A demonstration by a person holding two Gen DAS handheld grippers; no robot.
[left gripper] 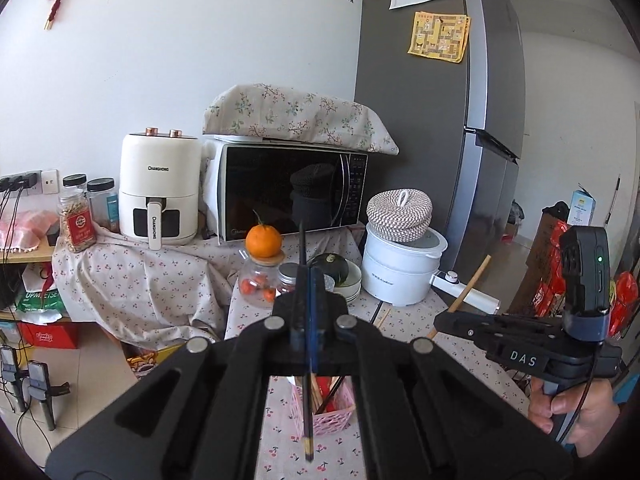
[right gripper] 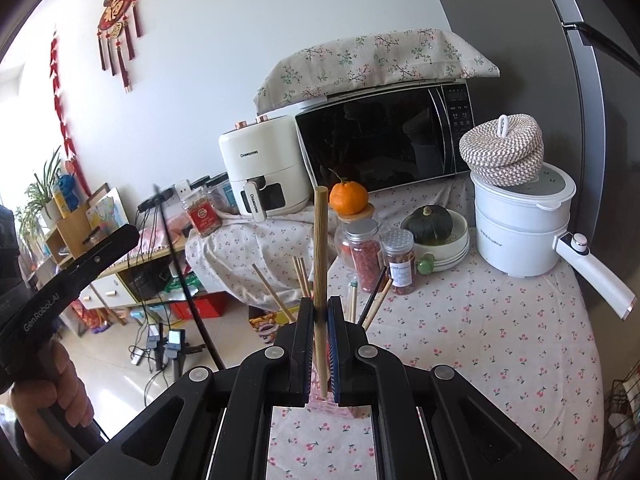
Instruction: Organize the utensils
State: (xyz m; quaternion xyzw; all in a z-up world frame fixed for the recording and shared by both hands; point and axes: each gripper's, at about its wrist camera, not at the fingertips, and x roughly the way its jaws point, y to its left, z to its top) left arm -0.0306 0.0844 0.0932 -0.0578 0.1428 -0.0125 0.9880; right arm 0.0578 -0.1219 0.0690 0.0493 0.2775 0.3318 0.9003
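- Left gripper (left gripper: 308, 280): jaws closed on a black chopstick (left gripper: 305, 360), which stands nearly upright, its upper tip rising above the fingers and its gold-banded lower end hanging over the bench (left gripper: 400, 320).
- Right gripper (right gripper: 320, 312): jaws closed on a wooden chopstick (right gripper: 320, 248), also held nearly upright, above the bench.
- Pink basket (left gripper: 332, 416): sits on the cherry-print cloth directly below the left gripper and holds several more chopsticks (left gripper: 320, 392), leaning at mixed angles.
- Behind the basket: two jars (right gripper: 366, 256), an orange (right gripper: 348, 198) on a lidded jar, a squash (right gripper: 428, 226) in stacked bowls, a white pot (right gripper: 520, 220), a microwave (right gripper: 384, 140) and an air fryer (right gripper: 260, 168).
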